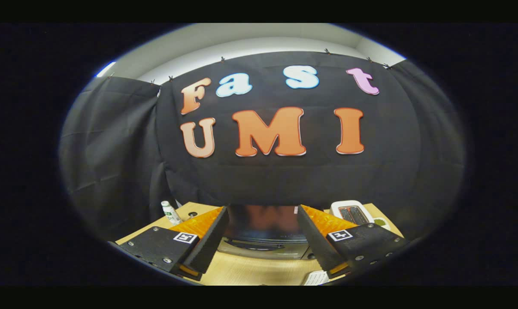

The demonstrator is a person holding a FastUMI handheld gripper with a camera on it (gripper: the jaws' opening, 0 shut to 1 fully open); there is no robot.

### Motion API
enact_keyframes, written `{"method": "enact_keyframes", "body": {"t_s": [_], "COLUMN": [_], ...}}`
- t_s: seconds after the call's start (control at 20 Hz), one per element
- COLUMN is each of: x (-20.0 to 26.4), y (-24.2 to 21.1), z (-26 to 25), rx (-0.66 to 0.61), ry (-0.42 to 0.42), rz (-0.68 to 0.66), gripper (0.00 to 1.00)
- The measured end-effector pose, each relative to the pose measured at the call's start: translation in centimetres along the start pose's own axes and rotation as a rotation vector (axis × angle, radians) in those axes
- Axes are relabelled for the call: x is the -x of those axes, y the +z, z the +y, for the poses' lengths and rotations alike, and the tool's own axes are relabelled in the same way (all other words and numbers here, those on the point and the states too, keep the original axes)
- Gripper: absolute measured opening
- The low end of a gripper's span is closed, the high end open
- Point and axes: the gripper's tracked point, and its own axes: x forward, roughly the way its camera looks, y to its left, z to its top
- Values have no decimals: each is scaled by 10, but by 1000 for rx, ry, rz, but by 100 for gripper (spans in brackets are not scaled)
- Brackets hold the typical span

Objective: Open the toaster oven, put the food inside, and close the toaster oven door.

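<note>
The toaster oven (263, 234) sits on the wooden table just beyond my fingers, seen from above; its dark glossy top reflects the wall and its door handle faces me along the front. The door looks closed. My gripper (262, 214) is held high over the table with its fingers spread wide and nothing between them. The oven's top shows in the gap between the fingertips. I cannot pick out the food from here.
A small white bottle (170, 212) stands on the table (250, 270) left of the left finger. A white slot toaster (351, 212) sits to the right beyond the right finger. A white paper slip (316, 278) lies near the right finger's base.
</note>
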Motion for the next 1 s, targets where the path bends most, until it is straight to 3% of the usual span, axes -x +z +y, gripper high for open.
{"method": "enact_keyframes", "body": {"t_s": [0.2,0.35,1.0], "x": [16,20,48], "y": [52,60,130], "z": [3,3,1], "rx": [130,189,111], "ry": [19,-4,-20], "rz": [-180,-206,-318], "gripper": [95,96,98]}}
